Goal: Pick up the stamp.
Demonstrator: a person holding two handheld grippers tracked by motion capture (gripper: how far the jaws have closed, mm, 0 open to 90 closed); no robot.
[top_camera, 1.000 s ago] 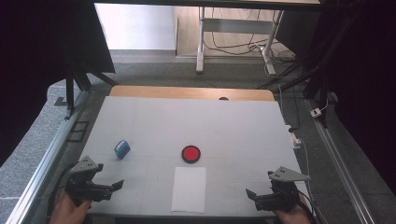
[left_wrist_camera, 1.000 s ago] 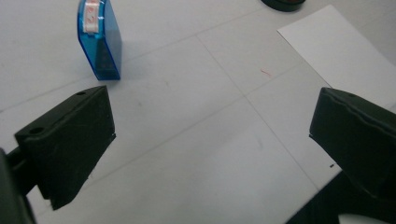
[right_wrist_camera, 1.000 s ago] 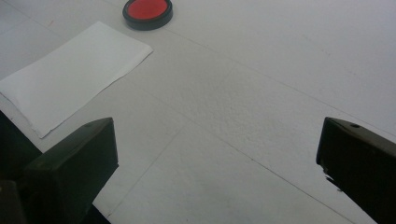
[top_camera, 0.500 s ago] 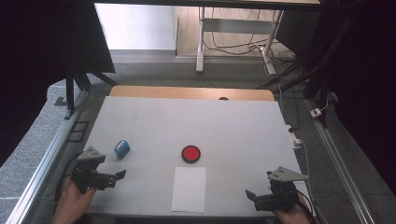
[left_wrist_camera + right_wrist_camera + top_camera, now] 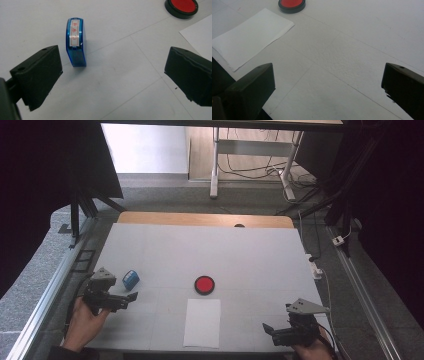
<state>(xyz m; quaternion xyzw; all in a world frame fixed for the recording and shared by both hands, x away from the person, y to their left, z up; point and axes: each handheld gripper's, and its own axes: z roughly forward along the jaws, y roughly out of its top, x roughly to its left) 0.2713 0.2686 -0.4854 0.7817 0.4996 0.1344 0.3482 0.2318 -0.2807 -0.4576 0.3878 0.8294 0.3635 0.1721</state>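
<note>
A small blue stamp [image 5: 131, 279] with a white label lies on the white table at the left. In the left gripper view the blue stamp [image 5: 75, 42] sits just ahead of the left jaw, apart from it. My left gripper [image 5: 128, 293] [image 5: 113, 67] is open, close to the stamp's near side. A round red ink pad [image 5: 204, 284] [image 5: 181, 7] [image 5: 291, 5] rests mid-table. In front of it lies a white paper sheet [image 5: 202, 322] [image 5: 249, 37]. Near the front right edge my right gripper [image 5: 270, 332] [image 5: 328, 77] stands open over bare table.
The white table top [image 5: 250, 255] has a wooden strip [image 5: 205, 219] along its far edge. Metal rails [image 5: 45, 305] run along both sides. A power strip [image 5: 316, 269] hangs at the right edge, and cables lie on the floor beyond.
My left gripper has moved forward and a little right, closing on the blue stamp. The right gripper has stayed where it was.
</note>
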